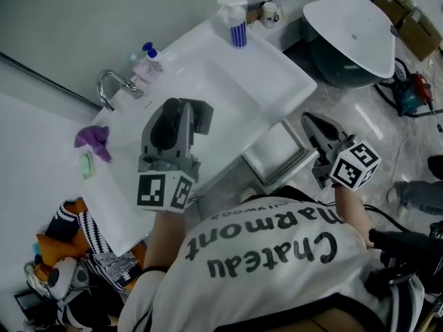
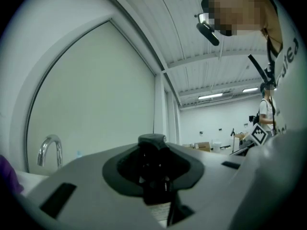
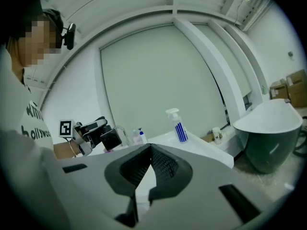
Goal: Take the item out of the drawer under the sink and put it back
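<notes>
My left gripper (image 1: 188, 109) hovers above the white sink basin (image 1: 228, 81), shut on a dark grey, flat boxy item (image 1: 202, 116). In the left gripper view that black item (image 2: 152, 166) fills the space between the jaws. The right gripper view shows it as a dark square (image 3: 111, 139) at the tip of the left gripper (image 3: 91, 132). The white drawer (image 1: 266, 166) under the sink stands pulled open below the counter's front edge. My right gripper (image 1: 309, 121) hangs just right of the drawer; its tips (image 3: 149, 148) meet with nothing between them.
On the counter stand a blue-striped spray bottle (image 1: 235, 21), a pump bottle (image 1: 149, 59), a chrome faucet (image 1: 111, 85), a purple cloth (image 1: 95, 138) and a green soap (image 1: 86, 163). A white tub (image 1: 353, 26) sits at the right, bags and clutter at the lower left.
</notes>
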Available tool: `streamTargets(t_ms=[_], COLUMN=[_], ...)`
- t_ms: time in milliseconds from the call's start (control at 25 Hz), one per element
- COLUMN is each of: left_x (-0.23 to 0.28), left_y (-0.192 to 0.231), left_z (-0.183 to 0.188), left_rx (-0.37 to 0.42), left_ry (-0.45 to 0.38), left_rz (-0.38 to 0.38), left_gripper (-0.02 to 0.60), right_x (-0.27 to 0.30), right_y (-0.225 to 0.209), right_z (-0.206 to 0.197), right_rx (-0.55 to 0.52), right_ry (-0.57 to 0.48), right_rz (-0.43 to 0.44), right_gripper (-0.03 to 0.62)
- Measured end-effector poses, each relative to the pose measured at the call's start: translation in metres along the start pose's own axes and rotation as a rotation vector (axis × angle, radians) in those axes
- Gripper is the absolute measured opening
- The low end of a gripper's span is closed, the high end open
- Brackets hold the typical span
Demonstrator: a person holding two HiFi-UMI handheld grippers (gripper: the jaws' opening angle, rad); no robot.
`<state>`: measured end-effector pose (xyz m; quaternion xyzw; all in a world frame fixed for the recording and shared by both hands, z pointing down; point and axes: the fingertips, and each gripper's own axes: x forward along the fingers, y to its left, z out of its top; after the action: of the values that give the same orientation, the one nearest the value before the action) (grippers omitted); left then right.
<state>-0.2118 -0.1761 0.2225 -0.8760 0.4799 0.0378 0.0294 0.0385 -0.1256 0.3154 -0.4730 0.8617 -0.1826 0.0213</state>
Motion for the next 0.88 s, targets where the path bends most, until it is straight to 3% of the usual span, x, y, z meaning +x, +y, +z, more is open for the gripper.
streamTargets(t_ms=[160, 320, 560, 880], left_x=[-0.002, -0.004, -0.008, -0.006], left_y=[-0.005, -0.013, -0.024, -0.032], left_z=[0.009, 0.013, 0.016, 0.019], left_rx=[-0.009, -0.009, -0.041, -0.004], left_ry=[-0.029, -0.028, -0.022, -0.006], left_rz=[0.003, 0.016, 0.076, 0.131], left_gripper=[0.104, 0.104, 0.104, 0.104], right_x=[-0.002, -0.005, -0.010, -0.030], right_y=[0.016, 0.028, 0.028, 0.011], right_z=[0.018, 0.026, 0.021, 0.002], right_rx=[-0.115, -0.164, -0.273, -0.224], right_ry=[0.012, 0.023, 0.064, 0.068], right_rz=[0.026, 0.102, 0.154, 0.182], right_gripper=[0.011, 0.011, 0.011, 0.011])
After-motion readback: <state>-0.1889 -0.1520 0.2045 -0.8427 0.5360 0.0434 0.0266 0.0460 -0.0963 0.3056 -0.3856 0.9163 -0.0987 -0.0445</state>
